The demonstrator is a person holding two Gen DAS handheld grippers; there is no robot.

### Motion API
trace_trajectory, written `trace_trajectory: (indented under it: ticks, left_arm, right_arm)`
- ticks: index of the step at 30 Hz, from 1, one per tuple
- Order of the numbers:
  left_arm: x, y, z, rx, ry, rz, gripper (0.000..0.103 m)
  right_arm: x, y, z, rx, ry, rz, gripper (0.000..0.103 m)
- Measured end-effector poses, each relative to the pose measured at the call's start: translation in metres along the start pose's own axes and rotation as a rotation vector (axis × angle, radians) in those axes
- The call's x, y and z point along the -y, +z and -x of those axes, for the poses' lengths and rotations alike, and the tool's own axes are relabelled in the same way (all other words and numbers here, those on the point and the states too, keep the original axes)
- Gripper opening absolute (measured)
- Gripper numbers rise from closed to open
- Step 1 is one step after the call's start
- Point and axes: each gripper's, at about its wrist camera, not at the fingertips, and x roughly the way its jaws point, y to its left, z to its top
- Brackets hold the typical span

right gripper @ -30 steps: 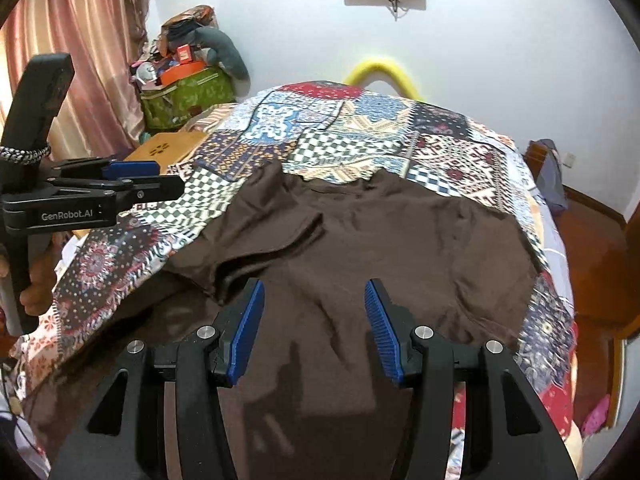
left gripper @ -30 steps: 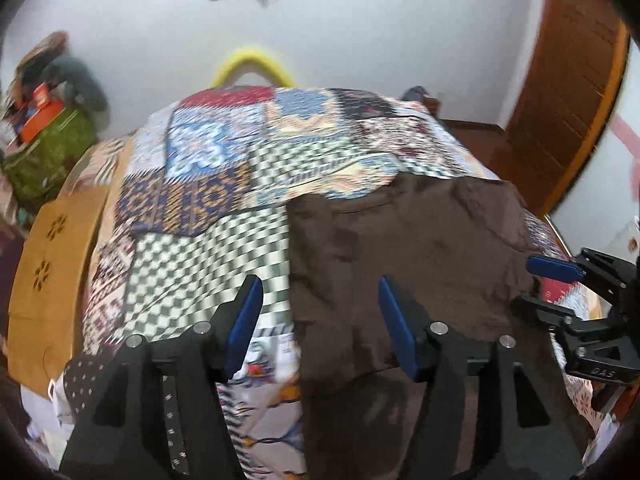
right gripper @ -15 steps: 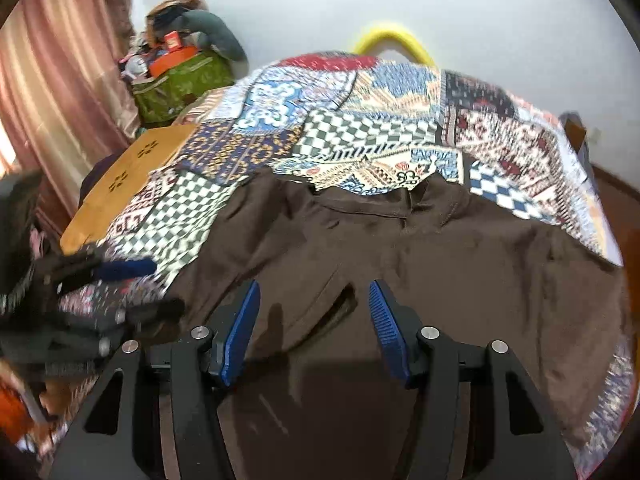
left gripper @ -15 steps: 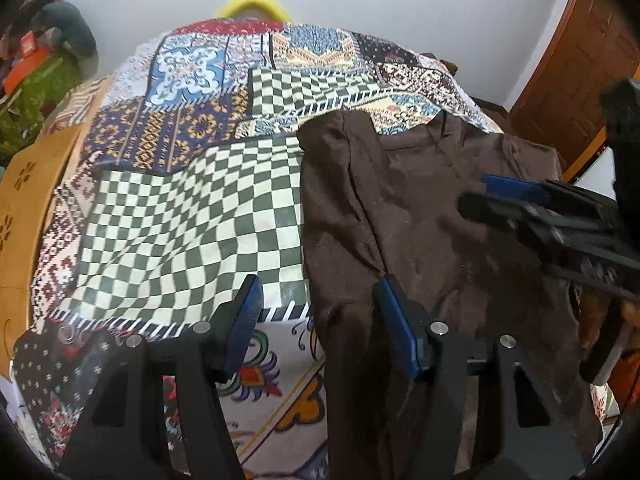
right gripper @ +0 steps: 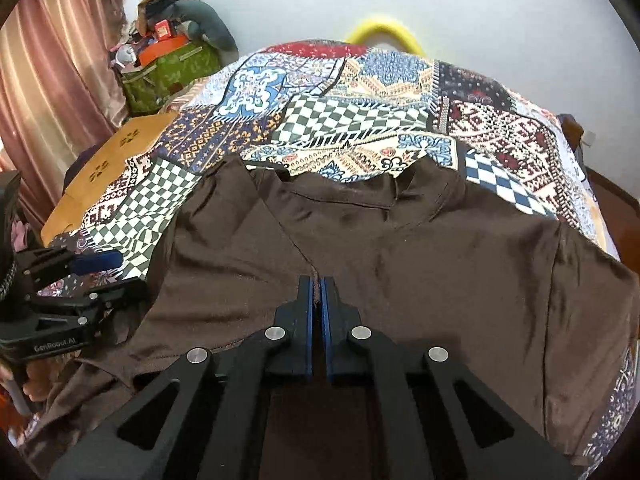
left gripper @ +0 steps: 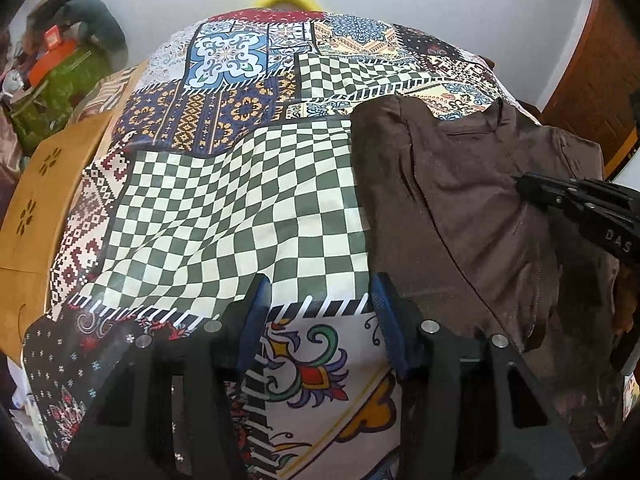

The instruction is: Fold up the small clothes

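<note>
A dark brown shirt lies spread on a patchwork bedspread, collar toward the far side. Its left sleeve is folded in over the body. My right gripper is shut, its blue pads pinching a ridge of the brown shirt near the sleeve seam. My left gripper is open and empty, low over the checkered patch just left of the shirt's edge. The right gripper also shows in the left wrist view, and the left gripper shows in the right wrist view.
A wooden bed board runs along the left side. A green bag with clutter stands by the curtain. A yellow hoop sits behind the bed. A wooden door is at the right.
My right gripper has closed from wide open onto the shirt fabric. My left gripper has shifted left, off the shirt and over the checkered patch, still open.
</note>
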Motion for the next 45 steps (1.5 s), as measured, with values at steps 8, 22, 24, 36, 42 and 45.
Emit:
trace_trajectory:
  ticks: [8, 22, 24, 36, 42, 45]
  left_arm:
    - [0.017, 0.007, 0.043, 0.067, -0.113, -0.009, 0.054]
    - [0.02, -0.024, 0.028, -0.017, -0.026, -0.046, 0.061]
    - [0.017, -0.024, 0.037, -0.009, -0.015, -0.041, 0.061]
    - [0.037, 0.006, 0.101, 0.17, -0.002, -0.04, 0.069]
    - [0.06, 0.032, 0.082, 0.147, -0.055, -0.045, 0.07]
    - [0.071, 0.039, 0.061, 0.119, -0.068, -0.054, 0.07]
  right_arm:
    - [-0.024, 0.002, 0.037, 0.05, -0.004, 0.083, 0.045]
    - [-0.031, -0.037, 0.028, -0.019, -0.019, 0.11, 0.053]
    - [-0.025, -0.042, 0.044, 0.004, -0.031, 0.109, 0.053]
    - [0.057, -0.057, 0.131, 0.135, -0.133, -0.03, 0.054]
    - [0.113, -0.057, 0.139, 0.134, -0.181, -0.123, 0.057]
    - [0.142, -0.056, 0.132, 0.116, -0.18, -0.172, 0.057]
